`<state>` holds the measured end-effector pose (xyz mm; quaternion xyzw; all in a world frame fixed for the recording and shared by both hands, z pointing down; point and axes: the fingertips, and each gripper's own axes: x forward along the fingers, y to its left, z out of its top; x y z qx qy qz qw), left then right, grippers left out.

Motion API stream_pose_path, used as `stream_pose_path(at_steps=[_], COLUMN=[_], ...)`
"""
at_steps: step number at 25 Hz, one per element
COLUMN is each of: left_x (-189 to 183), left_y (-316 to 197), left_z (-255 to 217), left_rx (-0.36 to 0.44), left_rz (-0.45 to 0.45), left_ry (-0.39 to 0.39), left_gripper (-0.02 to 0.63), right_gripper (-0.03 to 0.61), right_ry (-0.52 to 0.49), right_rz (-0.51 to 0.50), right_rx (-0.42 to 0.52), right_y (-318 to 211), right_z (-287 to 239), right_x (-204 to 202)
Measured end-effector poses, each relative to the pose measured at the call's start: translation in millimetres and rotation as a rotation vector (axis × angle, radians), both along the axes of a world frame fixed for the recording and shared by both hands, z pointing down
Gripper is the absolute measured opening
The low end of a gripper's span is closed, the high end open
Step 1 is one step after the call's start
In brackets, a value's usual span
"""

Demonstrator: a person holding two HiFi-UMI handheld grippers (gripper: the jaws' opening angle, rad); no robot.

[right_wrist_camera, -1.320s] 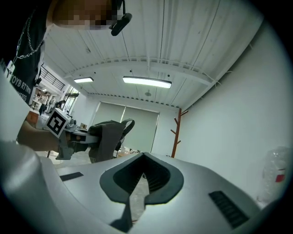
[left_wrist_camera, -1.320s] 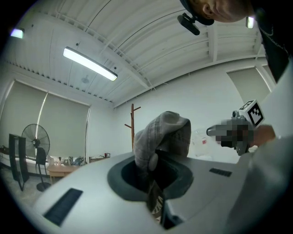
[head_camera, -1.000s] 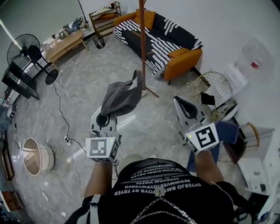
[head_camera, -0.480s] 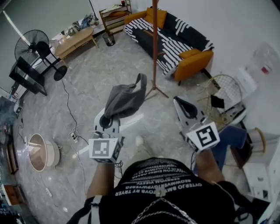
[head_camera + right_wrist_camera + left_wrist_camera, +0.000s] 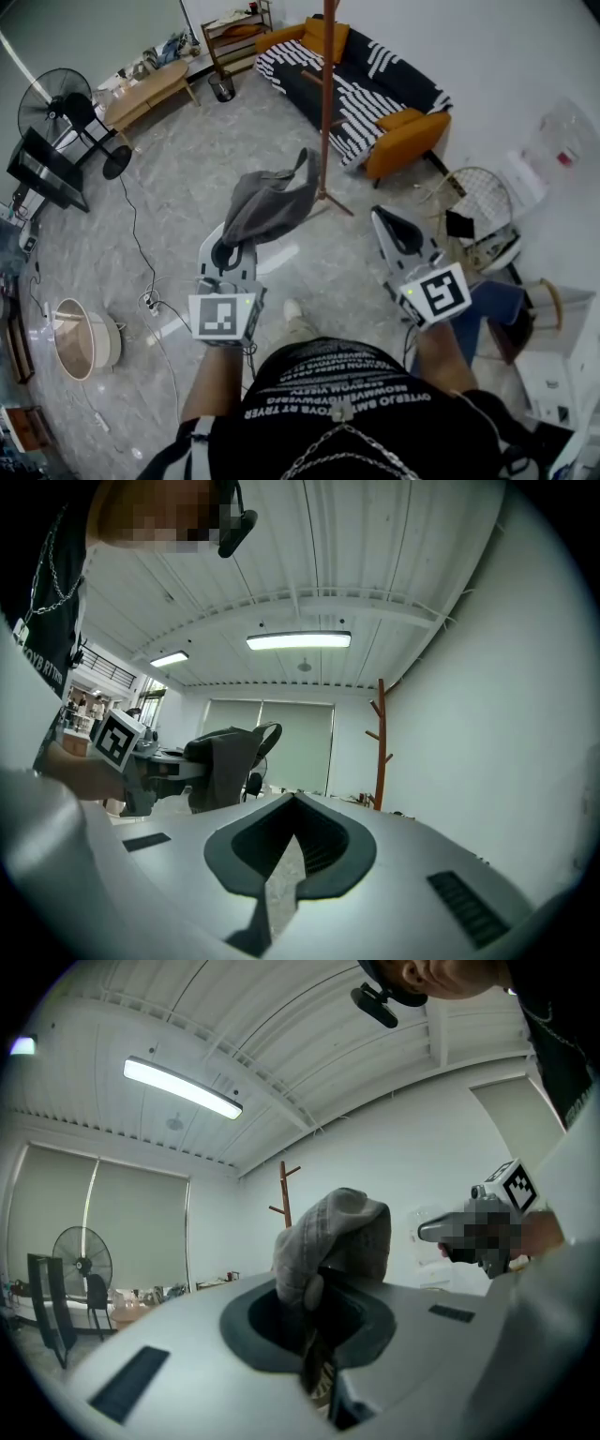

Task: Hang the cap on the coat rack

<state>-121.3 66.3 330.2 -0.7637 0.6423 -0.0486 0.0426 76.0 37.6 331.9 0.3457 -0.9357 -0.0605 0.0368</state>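
Observation:
A grey cap (image 5: 267, 202) hangs bunched from my left gripper (image 5: 228, 251), whose jaws are shut on its fabric. In the left gripper view the cap (image 5: 336, 1237) rises out of the gripper (image 5: 314, 1330) and hides part of the room ahead. The brown coat rack (image 5: 326, 103) stands just beyond the cap on the grey floor; its forked top shows as the coat rack (image 5: 284, 1192) behind the cap. My right gripper (image 5: 389, 223) is held to the right, shut with nothing in it. In the right gripper view, the gripper (image 5: 291, 834) faces the coat rack (image 5: 380, 747) at right and the cap (image 5: 223, 761) at left.
A striped sofa with orange cushions (image 5: 361, 80) stands behind the rack. A floor fan (image 5: 56, 108) and a low wooden table (image 5: 150, 89) are at the far left. Cables (image 5: 141, 262) cross the floor at left. A wire chair (image 5: 469, 192) stands at right.
The person has stepped forward: a foot now shows on the floor below the grippers. The cap stays in my left gripper and sits slightly higher. My right gripper holds its place.

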Motion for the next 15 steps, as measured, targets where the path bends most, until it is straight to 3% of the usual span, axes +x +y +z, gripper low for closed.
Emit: stream_pose_path(at_steps=[9,15], left_x=[3,-17], left_y=[-57,-86], left_z=[9,19], left_rx=[-0.007,-0.024], left_rz=[0.053,0.061], left_ry=[-0.015,-0.011], left_gripper=[0.012,0.011], right_gripper=[0.005,0.005], right_ry=[-0.011,0.016], right_rz=[0.046,0.047], right_rx=[-0.02,-0.01], right_y=[-51,-76], right_z=[6,12], right_x=[2,-18])
